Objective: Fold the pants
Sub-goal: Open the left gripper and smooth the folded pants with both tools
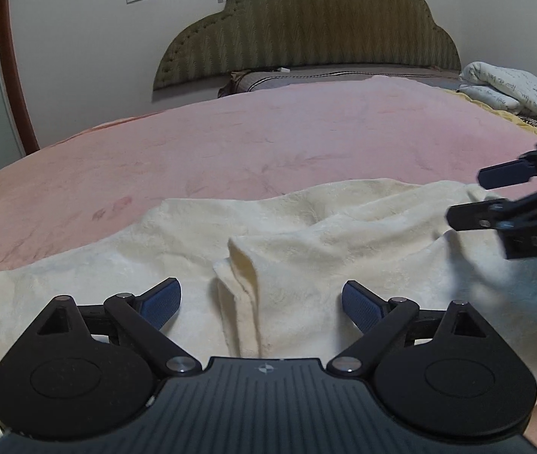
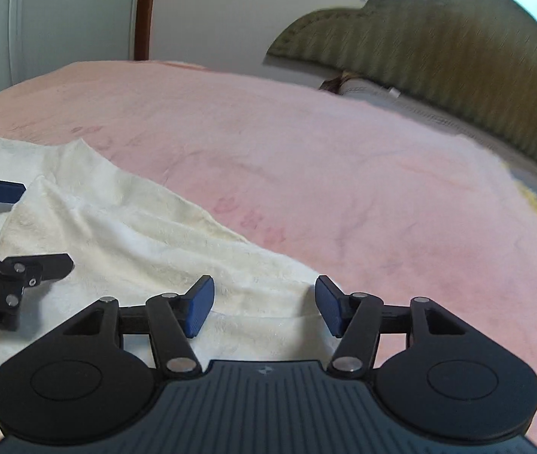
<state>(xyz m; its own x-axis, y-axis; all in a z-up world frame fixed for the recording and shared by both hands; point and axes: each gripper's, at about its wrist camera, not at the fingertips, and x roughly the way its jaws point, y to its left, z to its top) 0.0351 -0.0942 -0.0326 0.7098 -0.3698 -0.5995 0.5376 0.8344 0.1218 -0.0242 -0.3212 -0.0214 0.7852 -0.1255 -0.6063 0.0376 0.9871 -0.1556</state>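
Cream fleece pants (image 1: 287, 234) lie spread and rumpled on the pink bedspread (image 1: 230, 143). A raised fold of the cloth (image 1: 243, 283) stands between my left gripper's (image 1: 260, 302) open blue pads, which hold nothing. My right gripper (image 2: 264, 306) is open and empty over the pants' right edge (image 2: 154, 242), low above the cloth. The right gripper also shows at the right edge of the left wrist view (image 1: 491, 193), open. The left gripper shows at the left edge of the right wrist view (image 2: 30, 227), open.
An olive padded headboard (image 1: 306, 26) stands at the far end of the bed. A folded white printed quilt (image 1: 506, 87) lies at the far right by a yellow blanket edge (image 1: 503, 113). A wooden door frame (image 1: 11, 56) is on the left wall.
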